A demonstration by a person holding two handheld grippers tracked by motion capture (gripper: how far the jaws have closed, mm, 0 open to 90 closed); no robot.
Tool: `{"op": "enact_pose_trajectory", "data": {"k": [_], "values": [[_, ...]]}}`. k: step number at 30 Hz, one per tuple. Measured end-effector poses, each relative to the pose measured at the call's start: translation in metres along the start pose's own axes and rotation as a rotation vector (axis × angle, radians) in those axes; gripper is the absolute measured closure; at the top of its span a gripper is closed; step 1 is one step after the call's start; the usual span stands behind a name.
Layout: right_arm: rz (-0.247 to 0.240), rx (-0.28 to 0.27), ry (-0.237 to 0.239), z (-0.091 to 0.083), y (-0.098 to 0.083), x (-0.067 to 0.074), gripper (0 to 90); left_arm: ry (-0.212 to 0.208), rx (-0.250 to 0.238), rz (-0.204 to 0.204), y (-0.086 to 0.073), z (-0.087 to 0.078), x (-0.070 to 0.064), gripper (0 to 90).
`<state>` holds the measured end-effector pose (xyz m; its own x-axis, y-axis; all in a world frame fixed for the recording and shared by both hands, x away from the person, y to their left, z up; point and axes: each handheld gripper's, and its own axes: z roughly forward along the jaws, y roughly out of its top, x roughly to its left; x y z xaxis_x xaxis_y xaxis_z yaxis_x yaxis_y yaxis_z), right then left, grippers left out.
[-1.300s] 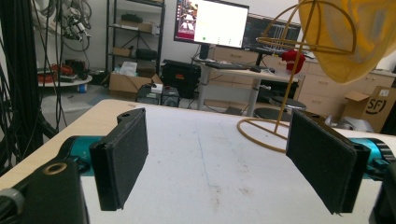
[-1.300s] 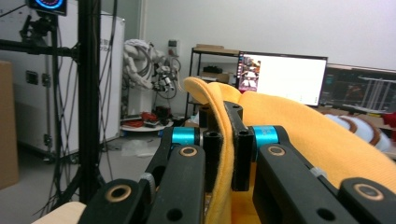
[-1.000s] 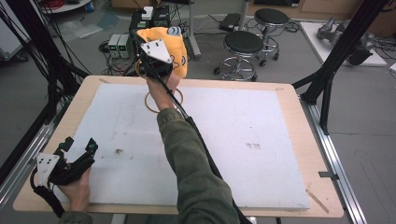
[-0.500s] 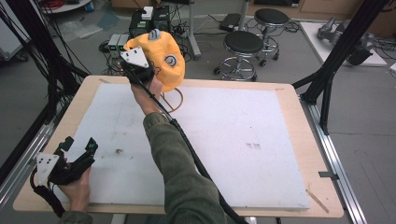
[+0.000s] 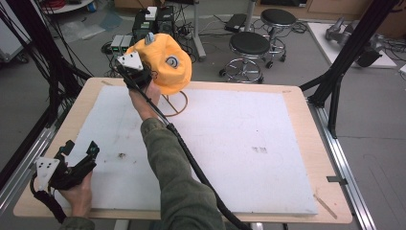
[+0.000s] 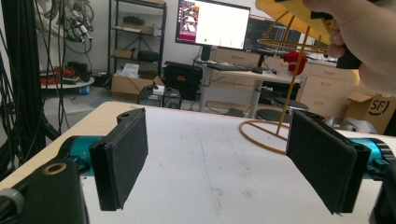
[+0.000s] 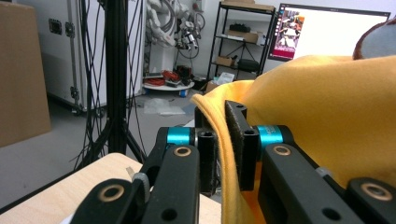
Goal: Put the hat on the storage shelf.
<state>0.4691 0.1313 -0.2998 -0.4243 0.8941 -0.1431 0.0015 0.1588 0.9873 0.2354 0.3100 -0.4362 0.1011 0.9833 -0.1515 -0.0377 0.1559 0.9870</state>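
One gripper [image 7: 223, 154] half-hidden by hat [image 7: 322, 107].

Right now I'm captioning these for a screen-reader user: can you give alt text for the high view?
A person's right gripper holds an orange hat above a wire stand at the far edge of a white-topped table. The left gripper rests open at the near left corner.

The right gripper [image 7: 220, 154] is black, with teal collars behind its foam-faced jaws and brass-ringed pivot holes on its links. A grey three-cornered plate [image 5: 130, 60] tops it, and a thick black cable [image 5: 191, 158] trails along an olive-green sleeve [image 5: 172, 177]. The left gripper [image 6: 229, 158] is built alike: black foam pads [image 6: 122, 156], teal collars.
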Motion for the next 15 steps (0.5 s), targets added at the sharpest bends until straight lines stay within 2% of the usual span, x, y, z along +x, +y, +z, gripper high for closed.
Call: {"op": "enact_pose_trajectory", "data": {"k": [5,10,13,15], "values": [[-0.014,0.028,-0.007,0.0034,-0.0015,0.0017,81.1,-0.002,0.0,-0.003,0.0,0.0,0.0003,21.2],[-0.029,0.051,-0.023,0.0053,0.0015,0.0015,76.0,-0.002,0.0,-0.004,0.0,0.0,0.0003,21.2],[-0.036,0.068,-0.01,0.0057,0.0028,0.0013,66.2,0.0,0.001,-0.003,0.0,0.0,0.0002,21.2],[-0.035,0.085,0.027,0.0064,0.0031,0.0005,57.9,0.002,0.0,-0.002,0.0,-0.0001,0.0002,21.1]]}}
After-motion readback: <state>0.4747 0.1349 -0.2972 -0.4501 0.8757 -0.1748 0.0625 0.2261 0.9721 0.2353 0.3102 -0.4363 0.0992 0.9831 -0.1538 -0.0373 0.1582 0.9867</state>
